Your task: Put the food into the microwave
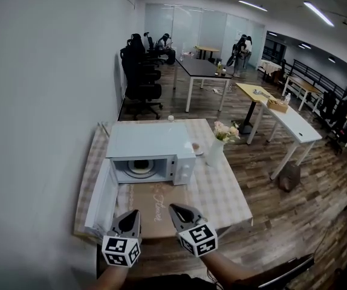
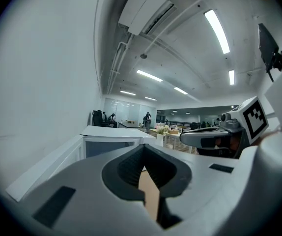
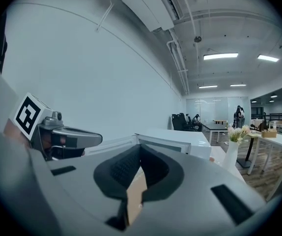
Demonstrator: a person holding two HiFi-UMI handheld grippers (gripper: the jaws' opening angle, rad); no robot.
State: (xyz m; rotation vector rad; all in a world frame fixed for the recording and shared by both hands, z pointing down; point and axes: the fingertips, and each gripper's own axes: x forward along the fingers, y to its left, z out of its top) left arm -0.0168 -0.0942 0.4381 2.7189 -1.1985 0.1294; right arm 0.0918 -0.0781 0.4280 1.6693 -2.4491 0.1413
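A white vase (image 1: 214, 152) of flowers (image 1: 227, 132) stands on the checked tablecloth (image 1: 225, 192), black chairs (image 1: 142, 80) beyond.

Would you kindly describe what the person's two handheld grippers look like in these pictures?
They match. The left gripper and right gripper have pale grey shells tapering to a point, lined inside with black ribbed pads. There are dark rectangular slots on the shell tops. Each carries a white cube printed with black square markers.

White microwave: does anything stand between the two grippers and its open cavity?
Nothing visible does. The door of the white microwave hangs open at the left; only a flat brown paper mat lies between the cavity and the left gripper and right gripper.
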